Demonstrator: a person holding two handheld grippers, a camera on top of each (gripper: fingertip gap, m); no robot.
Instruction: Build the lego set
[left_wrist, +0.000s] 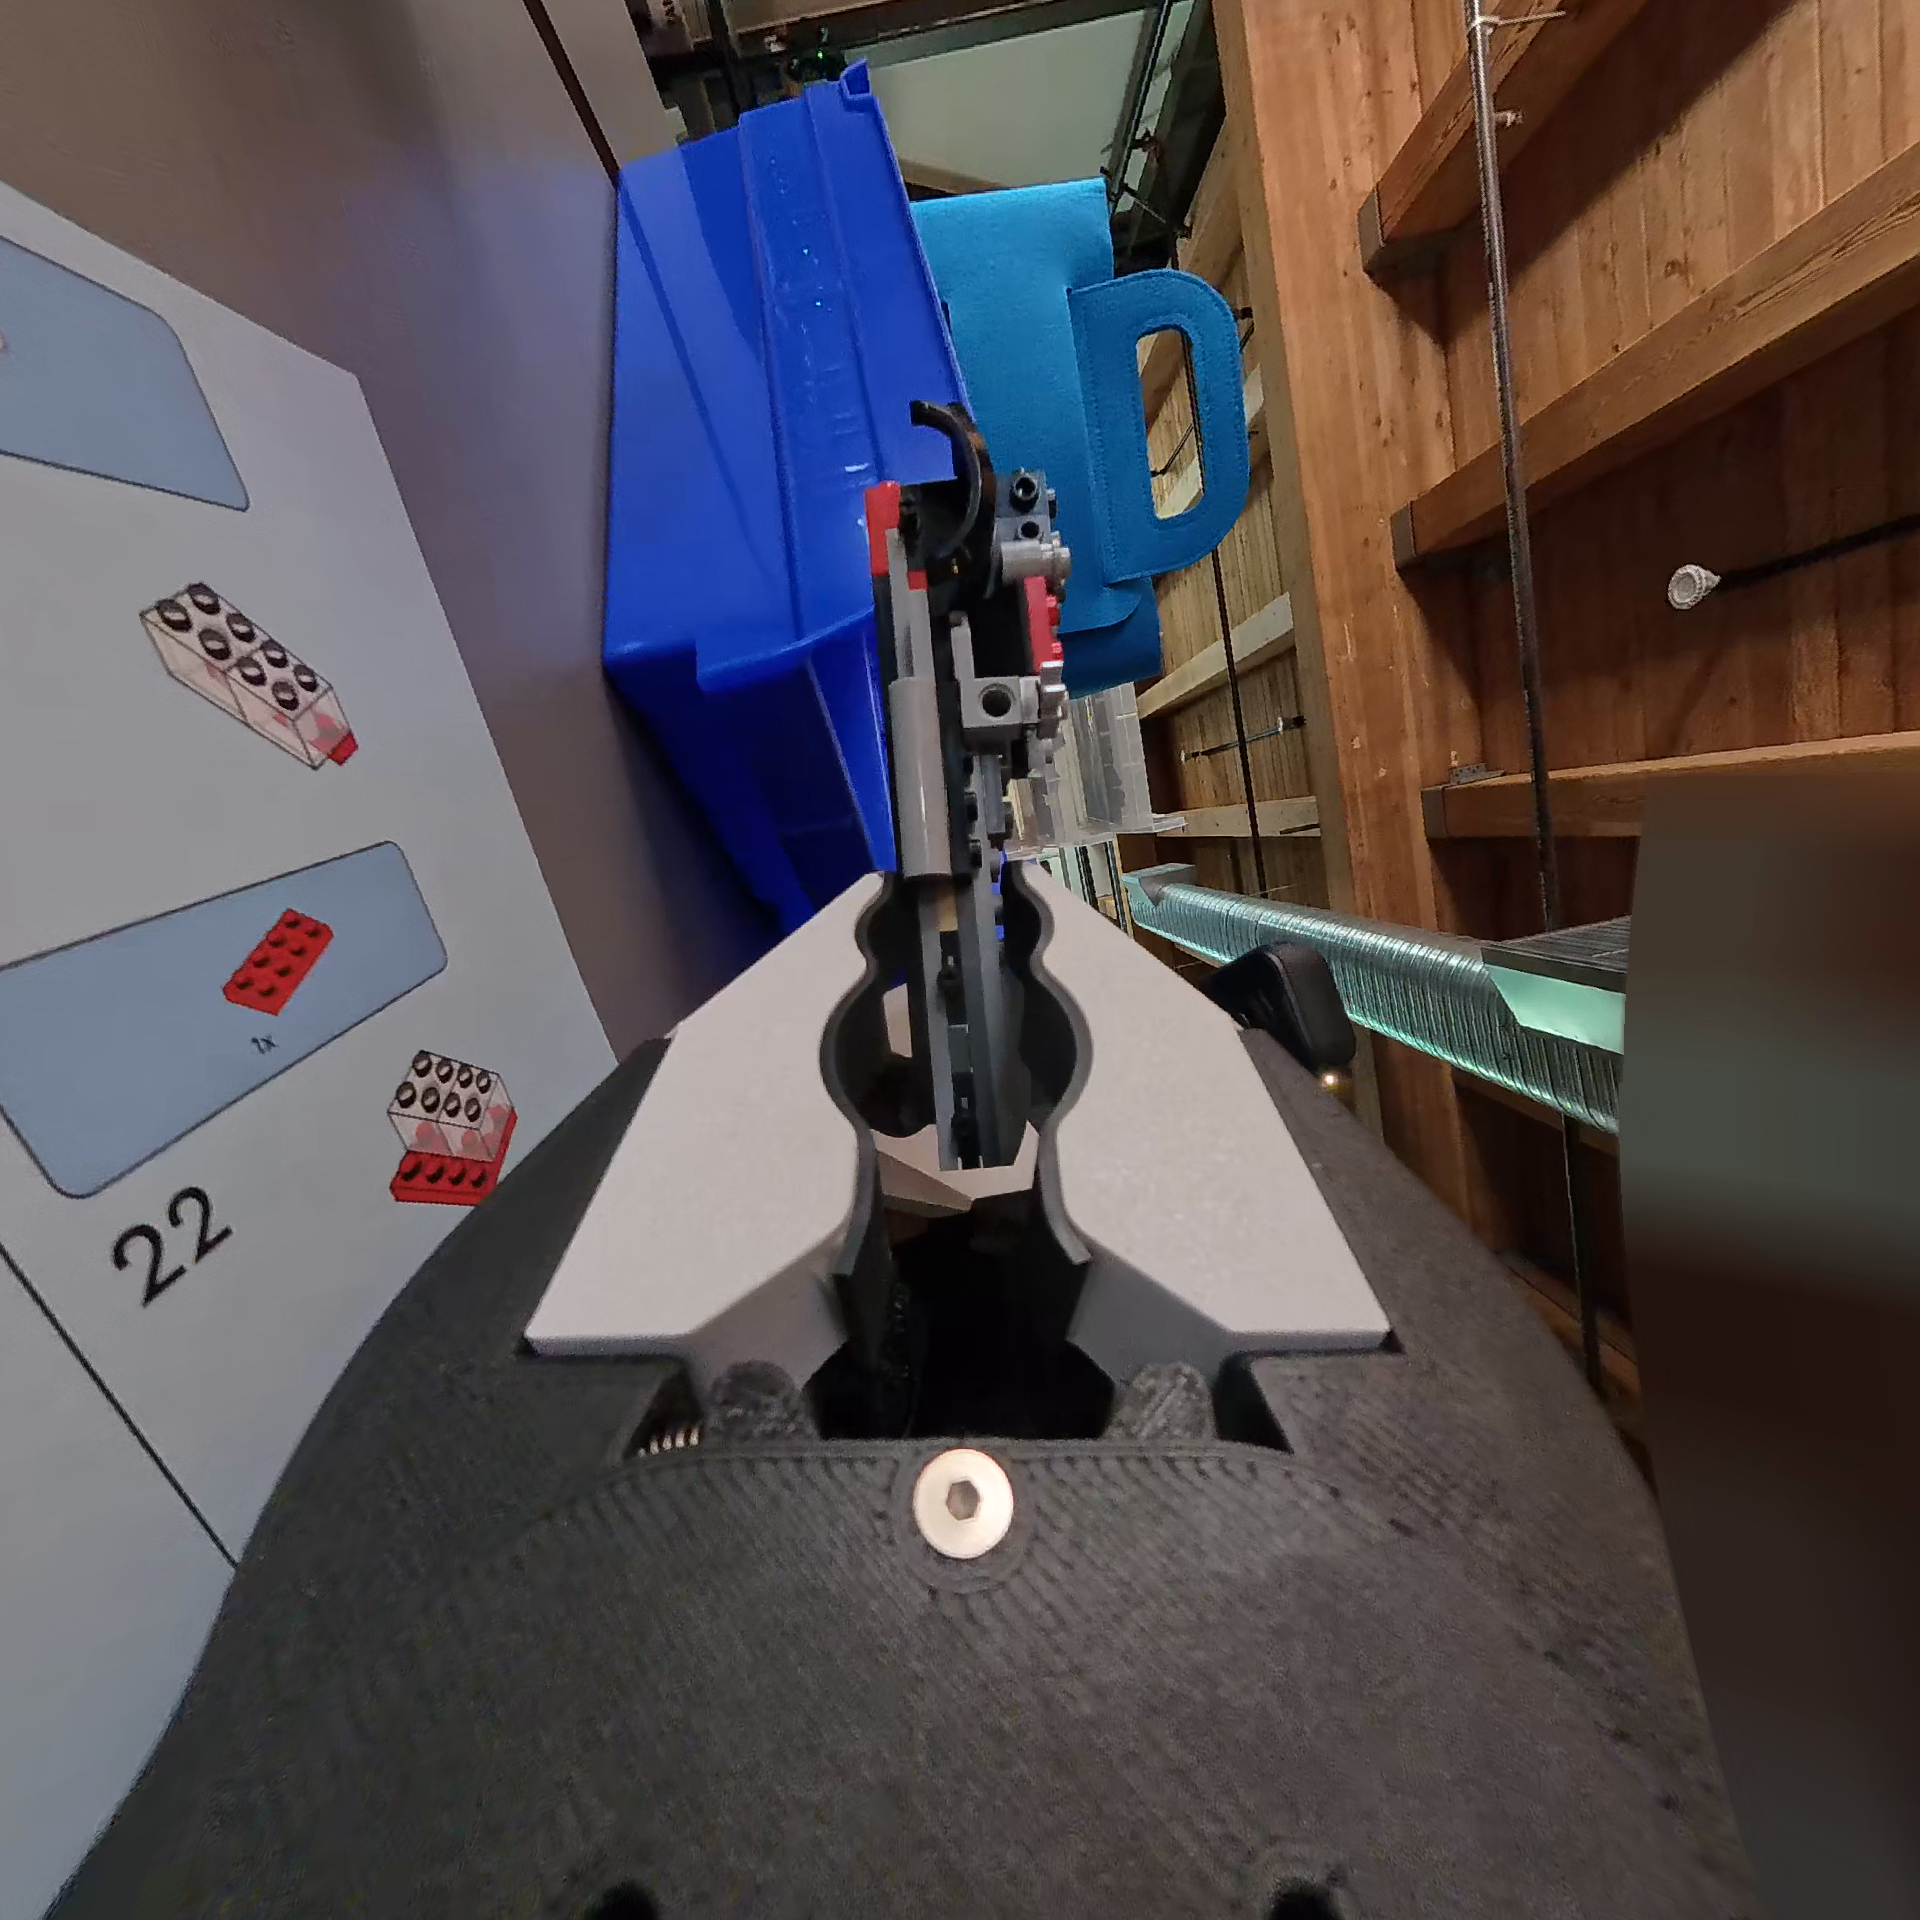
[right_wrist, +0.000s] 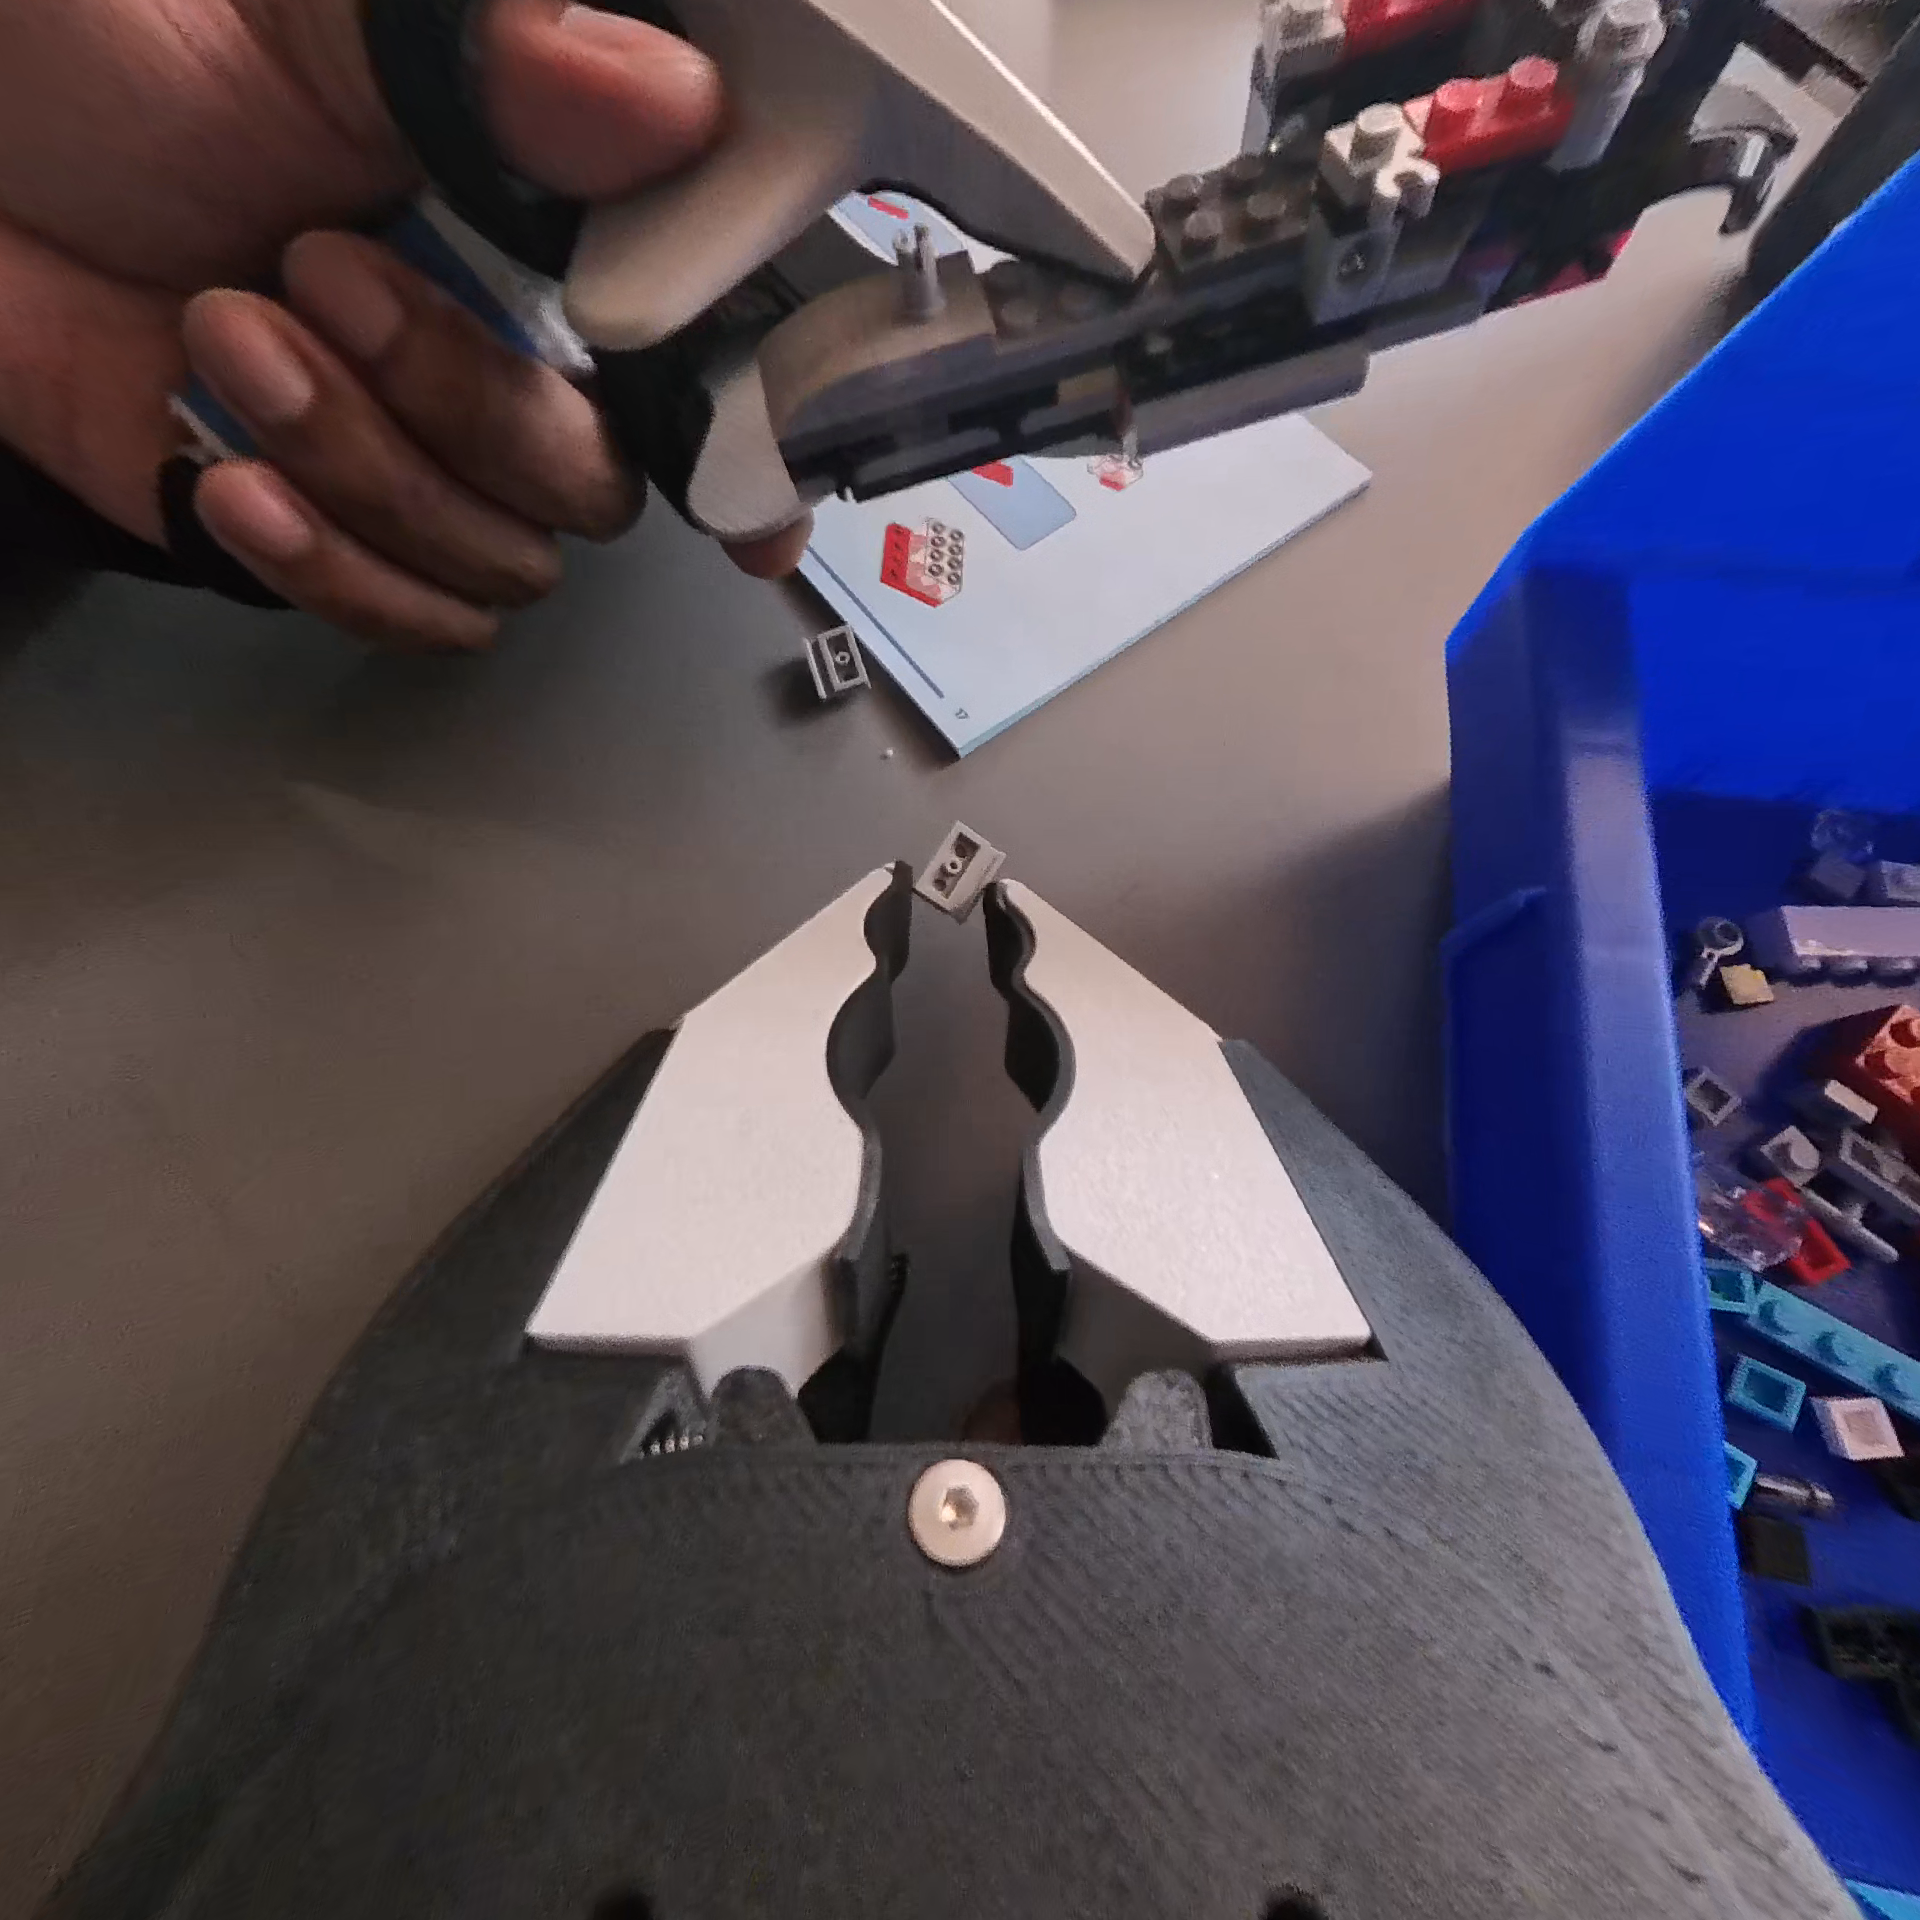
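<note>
Lego model (left_wrist: 961, 727), a half-built grey, black and red plastic assembly, stands clamped in the left claw (left_wrist: 956, 914) in the left wrist view, its far end in front of the blue plastic bin (left_wrist: 727, 468).

In the right wrist view the right claw (right_wrist: 951, 894) pinches a small light-grey plate (right_wrist: 958, 868) at its tips, below the model and left of the bin. Seating it well likely means squaring the tilted plate to the studs first.
</note>
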